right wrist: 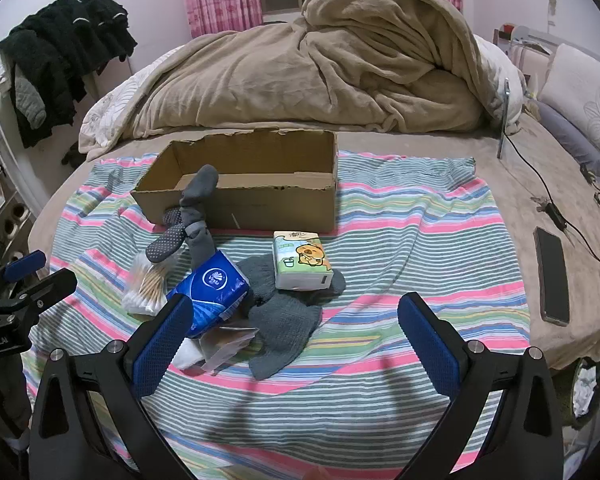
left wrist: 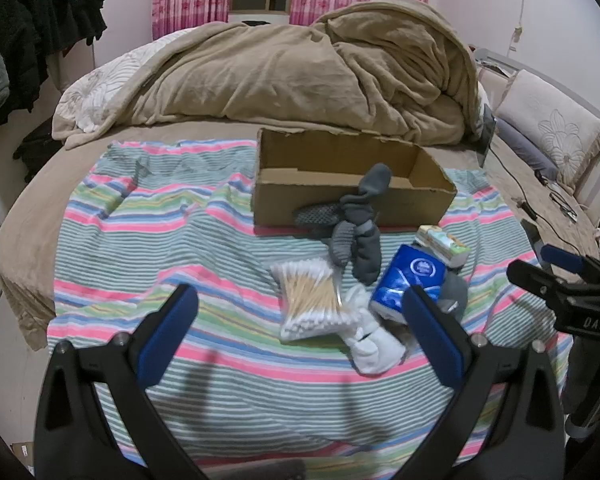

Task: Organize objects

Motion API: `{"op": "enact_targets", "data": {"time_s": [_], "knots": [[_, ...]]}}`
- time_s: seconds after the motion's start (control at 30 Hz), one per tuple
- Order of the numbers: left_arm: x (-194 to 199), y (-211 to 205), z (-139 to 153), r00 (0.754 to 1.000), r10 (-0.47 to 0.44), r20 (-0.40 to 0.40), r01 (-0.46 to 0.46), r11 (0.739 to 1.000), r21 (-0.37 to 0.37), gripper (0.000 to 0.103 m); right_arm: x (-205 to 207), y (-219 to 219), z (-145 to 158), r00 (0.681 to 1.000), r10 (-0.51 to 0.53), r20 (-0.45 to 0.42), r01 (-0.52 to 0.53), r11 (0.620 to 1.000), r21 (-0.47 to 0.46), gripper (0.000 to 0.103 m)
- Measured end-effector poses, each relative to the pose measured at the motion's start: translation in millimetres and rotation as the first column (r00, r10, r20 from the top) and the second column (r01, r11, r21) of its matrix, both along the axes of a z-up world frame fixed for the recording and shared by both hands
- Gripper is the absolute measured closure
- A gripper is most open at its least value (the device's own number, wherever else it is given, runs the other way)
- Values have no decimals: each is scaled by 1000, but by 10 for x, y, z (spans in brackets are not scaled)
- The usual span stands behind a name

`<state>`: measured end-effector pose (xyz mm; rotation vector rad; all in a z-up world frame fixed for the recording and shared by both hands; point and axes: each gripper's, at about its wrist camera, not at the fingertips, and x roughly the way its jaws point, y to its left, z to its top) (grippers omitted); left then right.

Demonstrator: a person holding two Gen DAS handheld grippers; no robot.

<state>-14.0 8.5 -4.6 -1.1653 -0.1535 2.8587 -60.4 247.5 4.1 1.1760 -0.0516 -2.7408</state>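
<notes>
Both grippers hover empty, jaws wide apart, over the bed: the blue tissue pack (right wrist: 209,294), long axis running 7 to 1 o'clock, lies at 10 o'clock just beyond the right gripper (right wrist: 293,334), nearer than the left gripper (left wrist: 302,330), with the cardboard box (right wrist: 259,200) farther at 11 o'clock.

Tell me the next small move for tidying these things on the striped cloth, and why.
Probably lower the open right gripper onto the white cartoon-printed tissue pack. It lies alone on top of the grey knitted cloth, easy to grasp, and the open brown cardboard box stands just behind it. Both grippers hold nothing.
</notes>
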Motion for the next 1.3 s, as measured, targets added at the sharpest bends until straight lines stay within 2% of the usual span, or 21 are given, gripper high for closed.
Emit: {"op": "enact_targets", "data": {"time_s": [1.3], "knots": [[-23,51,-4,1000,-29,0,29,1000,7,1,-23,2,3,1000,-1,2,1,1000,0,0]]}}
